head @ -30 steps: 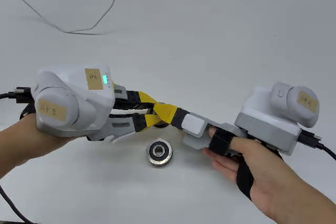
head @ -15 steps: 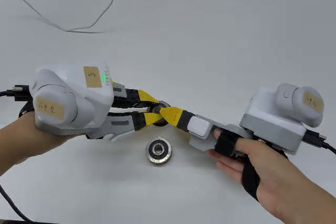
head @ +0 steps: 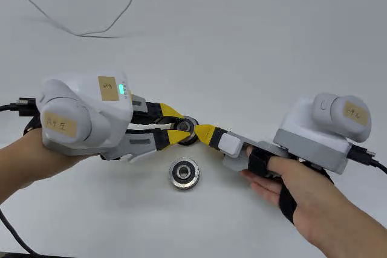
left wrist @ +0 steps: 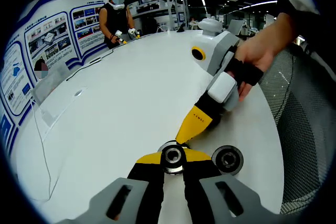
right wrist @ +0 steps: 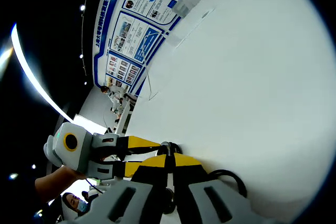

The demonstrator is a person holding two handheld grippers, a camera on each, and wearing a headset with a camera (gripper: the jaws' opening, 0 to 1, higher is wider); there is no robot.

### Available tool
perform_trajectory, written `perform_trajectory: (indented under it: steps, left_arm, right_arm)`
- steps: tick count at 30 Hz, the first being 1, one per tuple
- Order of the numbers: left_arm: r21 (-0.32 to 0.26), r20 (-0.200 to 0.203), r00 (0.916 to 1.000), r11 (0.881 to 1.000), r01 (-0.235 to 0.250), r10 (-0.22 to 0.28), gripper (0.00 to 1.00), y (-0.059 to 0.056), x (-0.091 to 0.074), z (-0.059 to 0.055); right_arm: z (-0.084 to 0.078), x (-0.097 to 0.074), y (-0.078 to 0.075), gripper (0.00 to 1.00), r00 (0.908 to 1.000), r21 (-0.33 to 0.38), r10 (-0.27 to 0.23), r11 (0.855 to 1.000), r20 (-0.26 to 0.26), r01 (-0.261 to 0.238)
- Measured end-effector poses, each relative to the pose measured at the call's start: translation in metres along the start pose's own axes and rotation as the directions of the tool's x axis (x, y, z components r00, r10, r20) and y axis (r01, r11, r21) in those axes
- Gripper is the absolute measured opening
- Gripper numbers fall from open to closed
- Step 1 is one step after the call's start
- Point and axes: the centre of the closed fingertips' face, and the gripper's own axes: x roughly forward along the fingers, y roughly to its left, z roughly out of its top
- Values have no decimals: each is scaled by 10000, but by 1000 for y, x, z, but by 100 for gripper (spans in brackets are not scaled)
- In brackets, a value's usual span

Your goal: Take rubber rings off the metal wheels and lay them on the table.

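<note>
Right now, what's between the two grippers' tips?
A wheel, clamped in the jaws of the left gripper. The tip of the right gripper reaches its edge. The head view shows this best, and the left gripper view agrees.

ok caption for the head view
Left tool holds a metal wheel, right tool at its rim, second wheel on table

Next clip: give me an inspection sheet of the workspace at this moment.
Surface: white table, plain.
Job's things: held wheel between the left jaws; loose wheel lying on the table below it.
Clutter: nothing seen.
Grippers: left gripper shut on the held wheel; right gripper jaws closed at that wheel's rim, ring grip unclear.
Cables: grey cable on the far table.
Surroundings: wall posters, a person standing beyond.
</note>
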Motion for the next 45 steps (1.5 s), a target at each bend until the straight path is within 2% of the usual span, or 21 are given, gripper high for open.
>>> perform_trajectory:
  steps: [2,5,10,13,17,32,34,45]
  left_arm:
    - [17,-15,10000,10000,-5,5,13,0,0,0]
    - [24,-18,10000,10000,-16,16,13,0,0,-1]
    - [36,-58,10000,10000,-39,39,13,1,0,-1]
    - [16,-66,10000,10000,-68,68,13,0,0,0]
    - [34,-84,9999,9999,-96,96,13,-1,-1,0]
    - [15,-178,9997,9999,-145,145,13,-2,-1,1]
    - [29,-176,9998,9999,-120,121,13,-2,-1,2]
    - [18,-91,9998,9999,-155,155,13,-3,-1,2]
  right_arm:
    - [2,-1,0,2,10000,198,-48,9998,52,47]
    - [1,-1,1,2,9999,86,-129,9999,-11,129]
    - [0,-1,-1,1,9994,564,-337,9978,-57,340]
    - [1,-1,-1,1,9990,494,-440,9978,-79,443]
    - [2,-1,0,1,9992,875,-388,9954,-34,389]
    - [1,1,8,0,9996,587,-260,9979,-149,269]
    - [0,1,9,0,9993,127,-268,9996,-249,271]
    - [-1,0,14,0,9995,151,-120,9998,-276,124]
